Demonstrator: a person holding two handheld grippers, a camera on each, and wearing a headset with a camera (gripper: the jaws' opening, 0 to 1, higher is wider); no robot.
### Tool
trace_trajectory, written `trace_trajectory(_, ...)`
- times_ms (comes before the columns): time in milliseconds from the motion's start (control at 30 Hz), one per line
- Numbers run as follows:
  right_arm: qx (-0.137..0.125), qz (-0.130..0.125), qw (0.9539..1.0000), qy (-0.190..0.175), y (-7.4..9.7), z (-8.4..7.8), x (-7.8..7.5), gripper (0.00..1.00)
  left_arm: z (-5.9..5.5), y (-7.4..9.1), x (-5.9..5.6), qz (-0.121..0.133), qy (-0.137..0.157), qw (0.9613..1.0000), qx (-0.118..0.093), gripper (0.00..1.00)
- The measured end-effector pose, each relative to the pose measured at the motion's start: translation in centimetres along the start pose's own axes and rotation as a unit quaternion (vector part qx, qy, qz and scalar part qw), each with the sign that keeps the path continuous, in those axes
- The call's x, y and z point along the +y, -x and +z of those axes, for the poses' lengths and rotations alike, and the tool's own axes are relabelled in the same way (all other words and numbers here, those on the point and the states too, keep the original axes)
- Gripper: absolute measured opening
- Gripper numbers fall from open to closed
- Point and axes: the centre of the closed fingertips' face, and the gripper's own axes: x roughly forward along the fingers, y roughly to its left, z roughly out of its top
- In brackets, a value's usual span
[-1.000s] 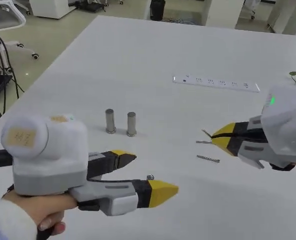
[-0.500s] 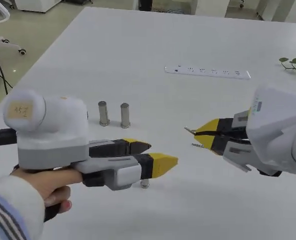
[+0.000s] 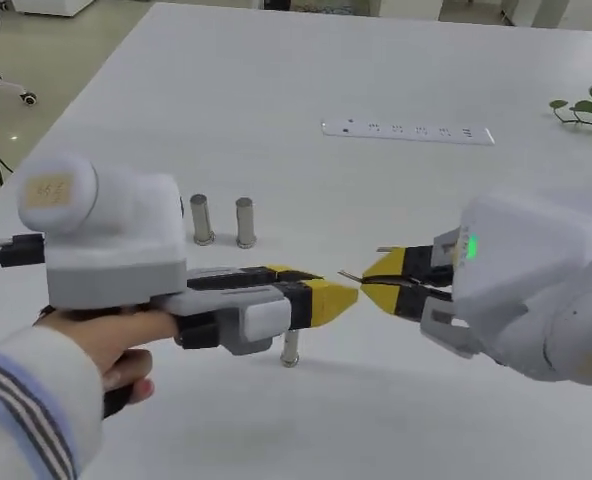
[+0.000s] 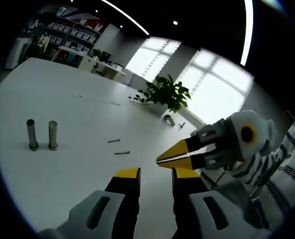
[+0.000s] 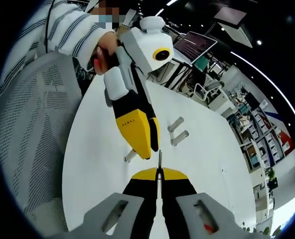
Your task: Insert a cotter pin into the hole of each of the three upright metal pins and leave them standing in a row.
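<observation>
Head view, nearest first: a lone metal pin (image 3: 290,348) stands on the white table (image 3: 276,90), at 6 o'clock just under the tips of the left gripper (image 3: 318,292), whose jaws are parted and empty. At 3 o'clock from those tips, almost nose to nose, the right gripper (image 3: 369,281) is clenched on a cotter pin (image 3: 350,276), thin end poking leftward. Both hands hold their tools level, pointing at each other. Farther off at 10 o'clock two more metal pins (image 3: 202,219) stand side by side. This looks like the first insertion. Next, I judge, the left should steady the near pin while the right dips and lines up with its hole, which is too small to make out.
</observation>
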Motion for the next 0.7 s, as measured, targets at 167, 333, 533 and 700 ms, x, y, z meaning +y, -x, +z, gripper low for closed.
trace_trajectory(167,0.001,0.007,0.9999,0.014,-0.1,0.4,0.6,0.00,-0.2,0.0,-0.1,-0.005,0.006,1.0000,0.007,0.15)
trace_trajectory(333,0.005,0.011,0.9995,0.029,-0.2,0.7,1.0,0.00,-0.2,0.2,0.0,-0.005,0.009,0.9999,0.008,0.11)
trace_trajectory(533,0.006,0.014,0.9992,0.038,-0.4,1.1,1.2,0.00,-0.3,0.3,0.1,-0.006,0.001,0.9999,0.011,0.05)
trace_trajectory(700,0.006,0.016,0.9990,0.041,-0.5,1.3,1.3,0.00,-0.4,0.4,0.2,-0.006,0.000,0.9999,0.013,0.02)
